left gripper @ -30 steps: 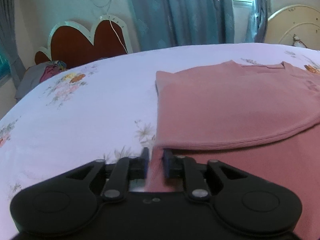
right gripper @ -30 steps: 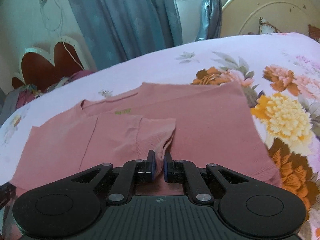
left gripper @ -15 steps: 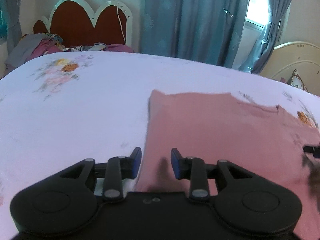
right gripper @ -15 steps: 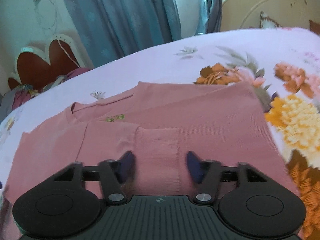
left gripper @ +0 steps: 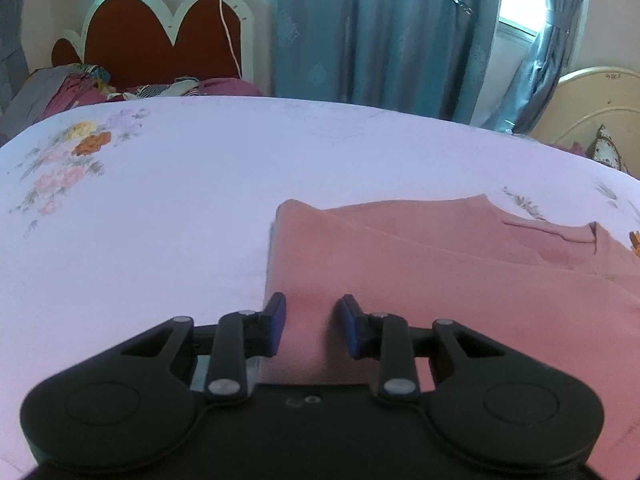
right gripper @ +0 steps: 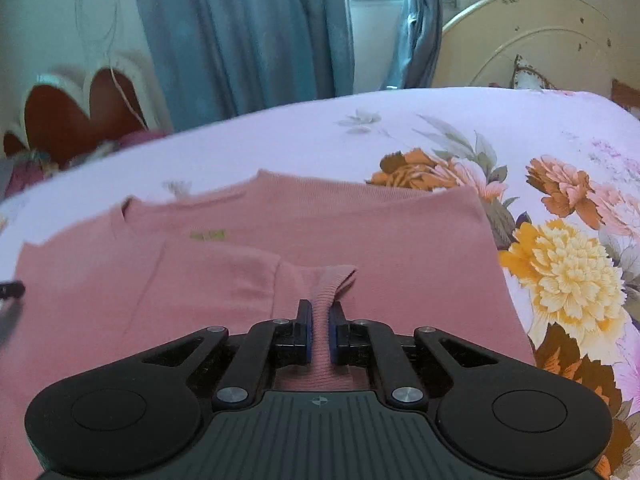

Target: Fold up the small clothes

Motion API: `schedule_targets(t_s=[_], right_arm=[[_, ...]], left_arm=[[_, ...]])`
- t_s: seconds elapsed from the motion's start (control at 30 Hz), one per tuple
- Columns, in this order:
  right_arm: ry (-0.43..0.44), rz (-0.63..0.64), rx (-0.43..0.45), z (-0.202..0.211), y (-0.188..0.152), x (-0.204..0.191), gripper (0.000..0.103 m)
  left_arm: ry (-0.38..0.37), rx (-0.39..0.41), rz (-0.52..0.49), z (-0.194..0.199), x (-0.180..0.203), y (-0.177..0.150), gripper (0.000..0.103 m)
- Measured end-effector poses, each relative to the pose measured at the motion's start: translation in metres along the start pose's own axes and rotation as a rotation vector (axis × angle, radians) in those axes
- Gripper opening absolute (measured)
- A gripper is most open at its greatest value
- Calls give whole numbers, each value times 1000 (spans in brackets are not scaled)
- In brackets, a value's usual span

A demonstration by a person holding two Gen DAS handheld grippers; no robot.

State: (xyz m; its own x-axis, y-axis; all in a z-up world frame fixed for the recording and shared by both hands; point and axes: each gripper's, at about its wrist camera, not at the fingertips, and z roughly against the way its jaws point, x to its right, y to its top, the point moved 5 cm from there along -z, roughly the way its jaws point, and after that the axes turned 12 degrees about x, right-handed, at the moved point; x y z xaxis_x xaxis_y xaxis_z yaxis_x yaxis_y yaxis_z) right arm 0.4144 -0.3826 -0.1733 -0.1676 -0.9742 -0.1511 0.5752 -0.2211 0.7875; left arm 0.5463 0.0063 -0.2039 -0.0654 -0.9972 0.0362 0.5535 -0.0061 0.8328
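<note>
A pink knit sweater [left gripper: 440, 280] lies flat on the bed, partly folded, and also shows in the right wrist view [right gripper: 360, 232]. My left gripper [left gripper: 312, 322] is open over the sweater's folded left edge, holding nothing. My right gripper [right gripper: 320, 330] is shut on the ribbed cuff of a sleeve [right gripper: 332, 284] that lies folded across the sweater's front. A green neck label [right gripper: 208, 235] shows near the collar.
The bed has a lilac floral sheet [left gripper: 160, 208] with large flowers at the right [right gripper: 568, 272]. A red heart-shaped headboard [left gripper: 160, 40] with piled clothes [left gripper: 72, 88] stands beyond the far edge. Blue curtains [left gripper: 380, 32] and a cream headboard [right gripper: 532, 40] stand behind.
My left gripper let go of the sweater's edge, opened and drew back. My right gripper opened half a second ago and has now shut on the sleeve cuff.
</note>
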Motion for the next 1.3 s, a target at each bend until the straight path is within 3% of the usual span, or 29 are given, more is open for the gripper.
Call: schedule_targets(t_s=[0.1,0.17,0.27,0.4,0.5,0.93,1.07,1.3], right_arm=[[-17,-3,32,3,6,1,8],[-22,-23,97,10,18,3,8],[11,18,140,9,30,-9,8],[52,85,86,-10,24,-29,8],[25,105,18,-31,9,-28,8],[65,82,37,2,7,-35,8],[86,21,41,17,4,-33,8],[131,81,24,27,-5,-55,8]], left_arm=[[9,17,3,3,1,6,29],[-2,65,7,9,6,14,29],[-7,32,-23,-6,13,15,29],[11,14,-10,-25,12,12,30],[20,17,-44,-26,16,13,31],[28,12,-54,-4,22,14,30],[-16,36,-53,27,30,10,32],[-102,0,-84,59,57,-21,38]])
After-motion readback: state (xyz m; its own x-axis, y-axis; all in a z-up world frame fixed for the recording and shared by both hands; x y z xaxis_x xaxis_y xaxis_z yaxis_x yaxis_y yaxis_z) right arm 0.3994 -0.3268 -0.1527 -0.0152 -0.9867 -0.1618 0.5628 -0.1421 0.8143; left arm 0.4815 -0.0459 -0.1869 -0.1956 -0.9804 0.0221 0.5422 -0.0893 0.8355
